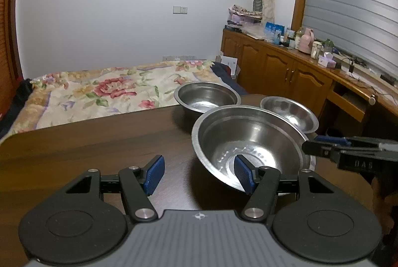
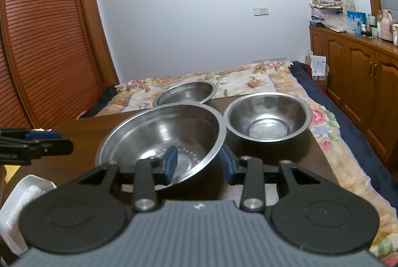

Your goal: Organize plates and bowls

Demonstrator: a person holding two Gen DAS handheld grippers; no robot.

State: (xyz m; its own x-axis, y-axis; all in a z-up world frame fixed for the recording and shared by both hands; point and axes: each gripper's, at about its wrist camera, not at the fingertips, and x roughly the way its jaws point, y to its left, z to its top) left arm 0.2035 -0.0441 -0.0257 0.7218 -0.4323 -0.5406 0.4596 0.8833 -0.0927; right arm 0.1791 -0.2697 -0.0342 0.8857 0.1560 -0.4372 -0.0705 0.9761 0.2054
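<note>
Bowls (image 2: 164, 140) of shiny round steel crowd dark wood table (image 1: 99, 142).

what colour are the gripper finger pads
Blue, ribbed pads on black arms; clearest in the left wrist view.

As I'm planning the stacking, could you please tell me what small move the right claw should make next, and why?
Probably back the right claw off the large bowl: its pads straddle the rim without pressing, and the right bowl and far bowl await nesting.
</note>
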